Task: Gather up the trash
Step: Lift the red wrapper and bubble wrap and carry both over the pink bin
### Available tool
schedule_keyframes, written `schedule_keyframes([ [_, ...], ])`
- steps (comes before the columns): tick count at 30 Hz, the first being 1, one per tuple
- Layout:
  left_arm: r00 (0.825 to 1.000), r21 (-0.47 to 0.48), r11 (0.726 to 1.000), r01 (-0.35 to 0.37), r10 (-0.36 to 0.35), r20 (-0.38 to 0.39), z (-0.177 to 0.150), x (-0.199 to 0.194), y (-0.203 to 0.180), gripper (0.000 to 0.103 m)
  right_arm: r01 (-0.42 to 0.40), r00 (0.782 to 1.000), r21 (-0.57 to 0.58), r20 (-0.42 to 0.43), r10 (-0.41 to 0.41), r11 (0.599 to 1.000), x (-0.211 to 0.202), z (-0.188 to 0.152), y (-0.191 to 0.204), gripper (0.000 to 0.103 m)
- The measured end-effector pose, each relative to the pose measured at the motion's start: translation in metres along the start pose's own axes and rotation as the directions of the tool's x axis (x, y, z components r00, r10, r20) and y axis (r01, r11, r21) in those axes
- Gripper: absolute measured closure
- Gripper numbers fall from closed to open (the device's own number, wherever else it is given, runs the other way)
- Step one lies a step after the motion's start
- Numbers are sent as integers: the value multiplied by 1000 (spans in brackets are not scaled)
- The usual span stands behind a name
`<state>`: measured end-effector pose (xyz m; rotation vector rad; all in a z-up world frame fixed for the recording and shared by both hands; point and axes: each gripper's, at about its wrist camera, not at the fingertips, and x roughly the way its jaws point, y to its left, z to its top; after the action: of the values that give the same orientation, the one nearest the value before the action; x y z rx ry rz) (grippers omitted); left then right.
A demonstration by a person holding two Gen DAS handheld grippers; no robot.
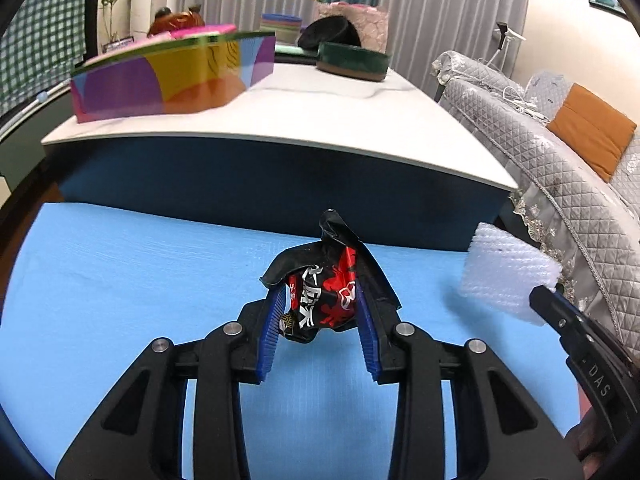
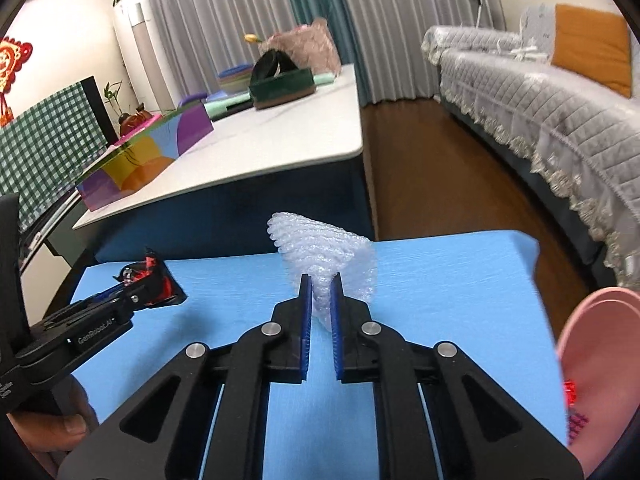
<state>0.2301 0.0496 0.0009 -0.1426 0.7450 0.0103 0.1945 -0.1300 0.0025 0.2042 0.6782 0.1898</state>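
My left gripper is shut on a crumpled black and red snack wrapper, held just above the blue table top. The same gripper and wrapper appear at the left of the right wrist view. My right gripper is shut on a piece of clear bubble wrap, which stands up between the blue pads. In the left wrist view that bubble wrap hangs at the right, pinched by the right gripper.
A pink bin with a bit of red trash inside sits at the right edge of the blue table. Beyond stands a white table bearing a colourful box and a green tin. A quilted grey sofa lines the right.
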Motion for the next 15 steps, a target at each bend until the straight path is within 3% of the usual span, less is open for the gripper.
schedule_keyframes([
  [15,995,103,992,67,-75,72,-35,-64,-29,69,94,994,6,62,-95,996,-83,-17,-17,94],
])
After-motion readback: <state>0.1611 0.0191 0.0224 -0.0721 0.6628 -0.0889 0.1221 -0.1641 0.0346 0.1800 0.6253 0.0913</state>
